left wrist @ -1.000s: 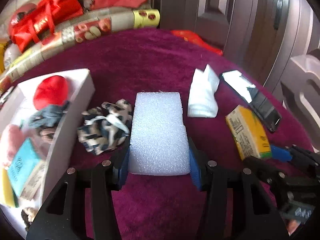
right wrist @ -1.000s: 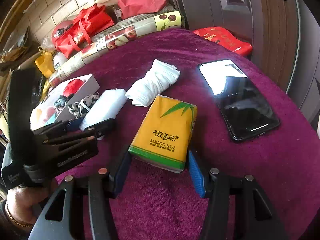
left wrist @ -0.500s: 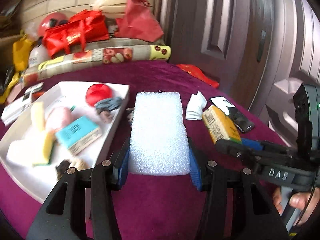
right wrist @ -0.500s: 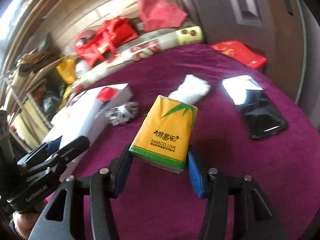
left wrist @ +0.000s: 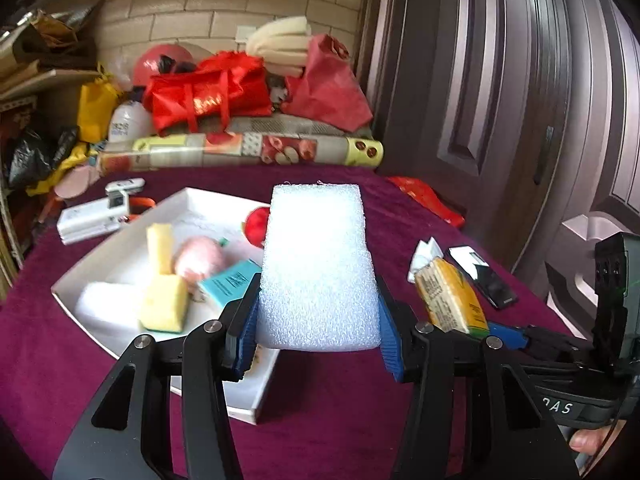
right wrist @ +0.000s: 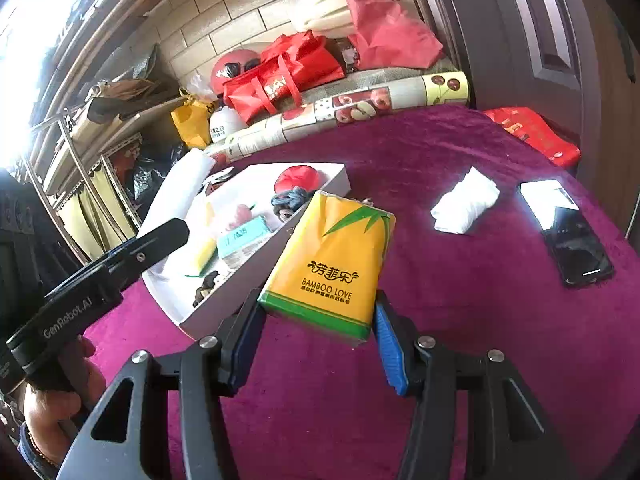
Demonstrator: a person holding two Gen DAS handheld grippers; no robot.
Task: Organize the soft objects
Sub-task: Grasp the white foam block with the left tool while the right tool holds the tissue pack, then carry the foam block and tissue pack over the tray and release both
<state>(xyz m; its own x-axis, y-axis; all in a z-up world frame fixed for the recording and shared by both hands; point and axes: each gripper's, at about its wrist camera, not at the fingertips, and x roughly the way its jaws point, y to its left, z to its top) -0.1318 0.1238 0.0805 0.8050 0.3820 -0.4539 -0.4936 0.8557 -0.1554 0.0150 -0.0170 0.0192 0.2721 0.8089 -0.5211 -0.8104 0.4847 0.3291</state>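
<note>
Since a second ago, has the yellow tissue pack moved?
Yes. The yellow tissue pack, then on the purple cloth beside the black phone, is now lifted toward the white tray.

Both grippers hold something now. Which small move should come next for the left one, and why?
Probably carry the white foam block a little further left over the white tray and lower it. The left gripper grips it above the tray's near edge, and other soft items already lie inside.

Both grippers point forward and somewhat down, side by side. The left gripper has its blue pads pressed on a white foam block — the right gripper likewise clamps a yellow tissue pack, held clear of the table.
</note>
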